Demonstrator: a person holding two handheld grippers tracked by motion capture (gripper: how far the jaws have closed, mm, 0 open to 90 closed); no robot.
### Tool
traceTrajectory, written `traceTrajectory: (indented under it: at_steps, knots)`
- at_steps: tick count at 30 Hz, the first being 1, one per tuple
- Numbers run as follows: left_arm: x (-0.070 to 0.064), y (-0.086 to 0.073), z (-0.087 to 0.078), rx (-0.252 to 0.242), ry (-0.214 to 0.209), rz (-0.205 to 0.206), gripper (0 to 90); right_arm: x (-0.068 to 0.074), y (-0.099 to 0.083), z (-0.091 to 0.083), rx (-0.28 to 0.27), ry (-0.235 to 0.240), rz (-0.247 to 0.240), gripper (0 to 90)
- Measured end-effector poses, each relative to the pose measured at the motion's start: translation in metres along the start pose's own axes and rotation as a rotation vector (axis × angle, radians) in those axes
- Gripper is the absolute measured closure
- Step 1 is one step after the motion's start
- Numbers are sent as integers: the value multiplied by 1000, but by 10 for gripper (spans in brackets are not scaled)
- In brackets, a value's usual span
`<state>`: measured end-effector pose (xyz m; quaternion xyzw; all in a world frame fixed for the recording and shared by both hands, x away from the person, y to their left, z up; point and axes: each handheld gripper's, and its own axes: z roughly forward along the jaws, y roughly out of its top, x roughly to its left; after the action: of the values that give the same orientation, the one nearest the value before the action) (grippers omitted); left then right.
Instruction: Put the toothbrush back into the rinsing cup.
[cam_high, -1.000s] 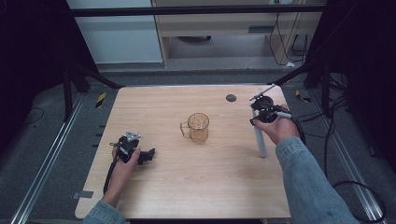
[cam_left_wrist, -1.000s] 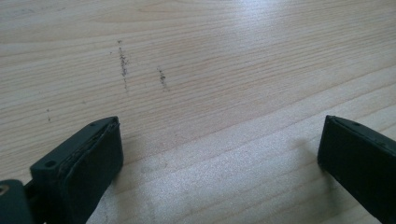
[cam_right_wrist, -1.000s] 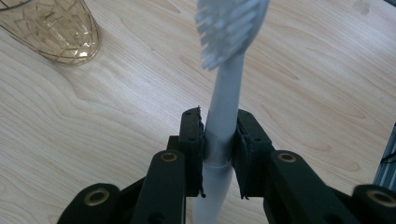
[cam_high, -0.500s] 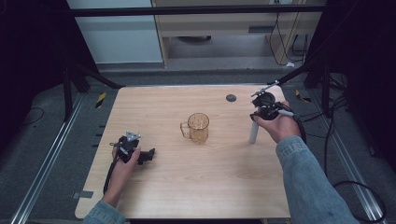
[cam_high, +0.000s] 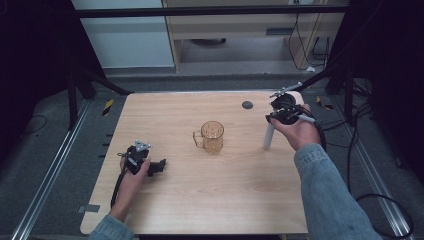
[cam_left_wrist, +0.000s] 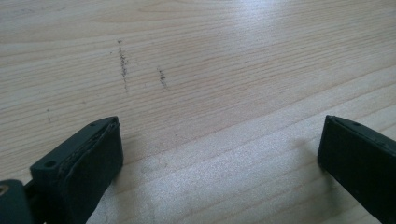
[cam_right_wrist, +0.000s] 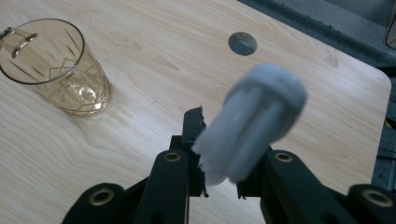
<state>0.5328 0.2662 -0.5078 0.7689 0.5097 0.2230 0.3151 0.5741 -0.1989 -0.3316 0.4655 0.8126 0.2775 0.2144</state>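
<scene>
Clamped in the right gripper (cam_high: 276, 118), white cylindrical tube (cam_high: 269, 136) now lifted clear of the wooden tabletop (cam_high: 200, 185), nearer the amber faceted glass mug (cam_high: 212, 136) than a second ago; likely headed into it. Left gripper (cam_high: 159, 166) resting, jaws apart, unchanged.

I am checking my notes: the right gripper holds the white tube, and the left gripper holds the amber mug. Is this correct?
Not quite. The left gripper holds nothing: the left gripper view shows its fingers apart over bare table. The amber mug stands alone mid-table. The right gripper does hold the white tube.
</scene>
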Motion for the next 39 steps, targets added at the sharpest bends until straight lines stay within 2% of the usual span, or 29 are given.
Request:
traceTrajectory:
  at_steps: [6,12,22,29,39]
  knots:
    - [0,0,0,0,0,0,0,3,5,-1,-37,5,2,767]
    - [0,0,0,0,0,0,0,11,14,-1,-95,18,-4,768]
    - [0,0,0,0,0,0,0,24,26,2,-138,41,-16,767]
    - [0,0,0,0,0,0,0,27,30,2,-160,43,-17,768]
    - [0,0,0,0,0,0,0,34,44,-6,-216,57,-19,768]
